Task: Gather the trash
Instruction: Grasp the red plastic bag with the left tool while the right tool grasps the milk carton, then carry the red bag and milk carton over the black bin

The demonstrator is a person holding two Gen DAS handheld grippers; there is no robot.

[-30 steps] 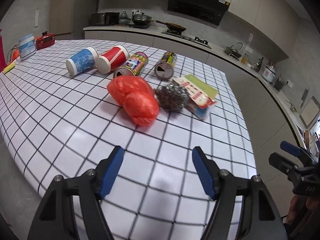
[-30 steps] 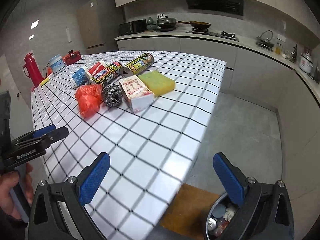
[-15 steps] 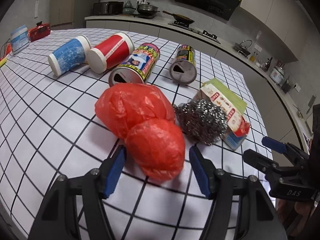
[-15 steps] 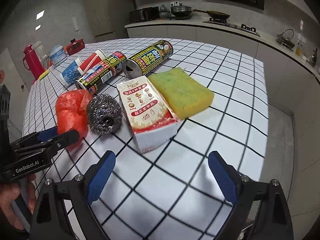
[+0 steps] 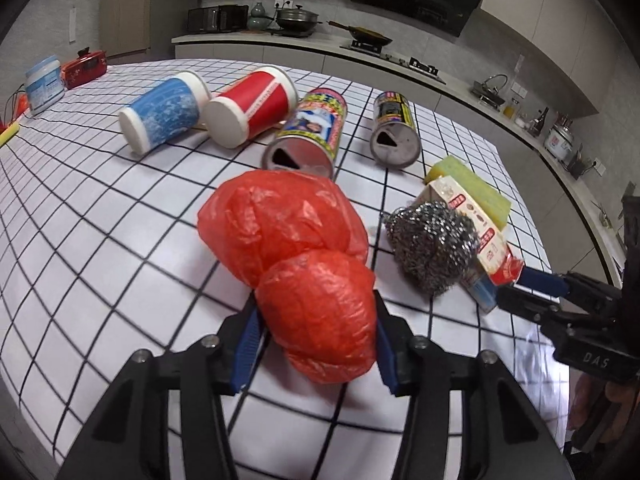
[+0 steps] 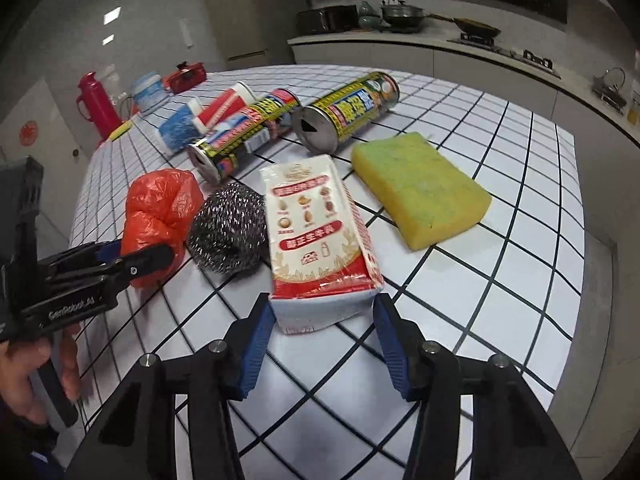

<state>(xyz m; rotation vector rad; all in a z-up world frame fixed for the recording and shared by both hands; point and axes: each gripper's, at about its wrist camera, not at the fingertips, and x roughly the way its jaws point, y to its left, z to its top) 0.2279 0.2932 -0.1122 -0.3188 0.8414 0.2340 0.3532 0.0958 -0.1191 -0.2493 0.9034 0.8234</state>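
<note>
While you look through the left wrist camera, your left gripper (image 5: 316,344) has its blue fingers (image 5: 249,346) closing around the near lump of the red plastic bag (image 5: 296,264). The bag sits between them on the checked counter (image 5: 100,216), and the fingers look like they touch its sides. Behind it lie a blue cup (image 5: 164,112), a red cup (image 5: 252,106), two cans (image 5: 310,132) with holes in their tops, a steel scrubber (image 5: 434,244) and a yellow sponge (image 5: 472,188). Nothing looks collected yet, so almost all the trash is left. Your right gripper's (image 5: 536,284) body reads "DAS".

Through the right wrist camera, your right gripper (image 6: 324,340) is closing its fingers (image 6: 254,344) on the near end of the milk carton (image 6: 320,240). The carton lies flat on the counter between them, and they look very close to it or just touching. It has red Chinese writing that I cannot read. Your left gripper, at the bag, reads "GenRobot.AI".
</note>
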